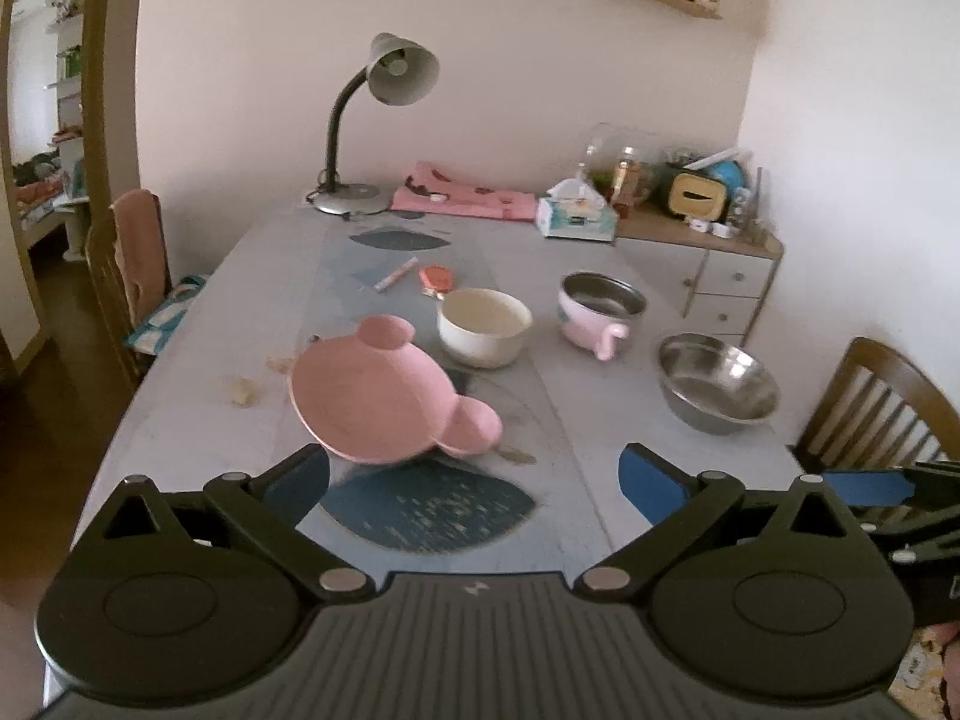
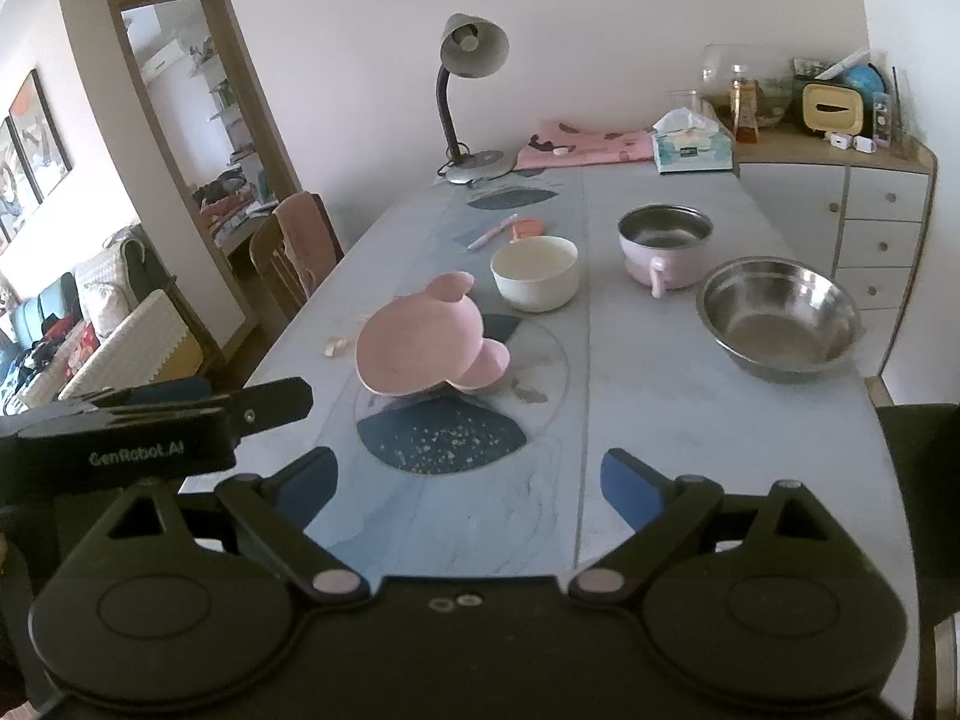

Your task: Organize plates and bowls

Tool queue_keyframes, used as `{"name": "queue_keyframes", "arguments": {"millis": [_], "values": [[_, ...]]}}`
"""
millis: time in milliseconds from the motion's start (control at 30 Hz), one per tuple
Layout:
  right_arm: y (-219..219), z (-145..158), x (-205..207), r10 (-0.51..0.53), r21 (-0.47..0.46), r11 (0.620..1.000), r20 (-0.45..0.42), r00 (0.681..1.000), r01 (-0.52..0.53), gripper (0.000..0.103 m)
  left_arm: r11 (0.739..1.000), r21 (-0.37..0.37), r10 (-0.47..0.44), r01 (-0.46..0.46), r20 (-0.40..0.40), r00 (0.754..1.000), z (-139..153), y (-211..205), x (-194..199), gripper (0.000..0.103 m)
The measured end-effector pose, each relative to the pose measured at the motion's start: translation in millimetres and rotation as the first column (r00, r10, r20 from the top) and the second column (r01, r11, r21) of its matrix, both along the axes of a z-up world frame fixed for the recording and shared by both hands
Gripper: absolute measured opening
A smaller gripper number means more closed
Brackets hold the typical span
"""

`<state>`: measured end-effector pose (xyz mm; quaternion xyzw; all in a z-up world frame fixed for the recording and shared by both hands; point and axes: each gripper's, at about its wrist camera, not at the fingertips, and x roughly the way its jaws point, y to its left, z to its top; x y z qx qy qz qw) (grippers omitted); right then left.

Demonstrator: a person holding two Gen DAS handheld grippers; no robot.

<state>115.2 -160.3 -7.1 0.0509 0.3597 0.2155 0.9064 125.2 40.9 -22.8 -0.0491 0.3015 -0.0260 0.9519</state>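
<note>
Pink bear plate (image 1: 384,396), one; bowls: cream (image 1: 485,326), pink-handled (image 1: 600,313), steel (image 1: 717,383)

Pale wall (image 2: 600,30), desk lamp (image 2: 468,54), drawer cabinet (image 2: 870,240), wooden chair (image 1: 882,408).

Table (image 2: 690,420): long, pale marbled top, far end against wall.
Centre strip: pink bear-shaped plate (image 2: 420,339) tilted, one edge raised; cream bowl (image 2: 535,273) just beyond.
Right edge: steel bowl (image 2: 780,318); pink-sided steel pot (image 2: 663,246) behind.
Far end: desk lamp (image 2: 474,114), pink cloth (image 2: 585,144), tissue box (image 2: 693,147).
Middle, beyond cream bowl: pen (image 2: 492,232), small orange item (image 2: 528,228).
</note>
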Motion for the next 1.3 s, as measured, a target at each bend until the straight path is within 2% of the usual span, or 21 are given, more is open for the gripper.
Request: {"name": "queue_keyframes", "arguments": {"millis": [133, 300, 433, 633, 767, 1000, 1200, 1300], "values": [[16, -7, 24, -0.008, -0.019, 1.0, -0.011, 1.0, 0.008, 0.095, 1.0, 0.004, 0.011, -0.011, -0.013, 1.0, -3, 14, 34, 0.103], [34, -19, 58, -0.024, -0.035, 0.999, -0.037, 0.999, 0.023, 0.095, 0.997, 0.066, 0.04, -0.039, -0.013, 0.999, -9, 27, 82, 0.103], [48, -37, 89, -0.046, -0.048, 0.998, -0.08, 0.996, 0.042, 0.095, 0.996, 0.077, 0.054, -0.051, -0.034, 0.998, -18, 41, 116, 0.103], [65, -63, 130, -0.059, -0.055, 0.997, -0.151, 0.987, 0.051, 0.095, 0.991, 0.109, 0.088, -0.076, -0.109, 0.99, -39, 64, 172, 0.103], [78, -77, 154, -0.063, -0.049, 0.997, -0.19, 0.98, 0.055, 0.092, 0.99, 0.105, 0.105, -0.09, -0.149, 0.983, -51, 82, 208, 0.103], [104, -106, 185, -0.064, -0.013, 0.998, -0.282, 0.957, 0.063, 0.084, 0.991, 0.131, 0.039, -0.01, -0.224, 0.974, -77, 94, 265, 0.103], [128, -130, 206, -0.077, 0.029, 0.995, -0.379, 0.922, 0.095, 0.076, 0.984, 0.179, 0.046, 0.007, -0.291, 0.956, -97, 100, 301, 0.103], [134, -142, 215, -0.102, 0.044, 0.99, -0.438, 0.893, 0.135, 0.065, 0.985, 0.171, 0.063, -0.01, -0.31, 0.949, -103, 107, 312, 0.101]]}}
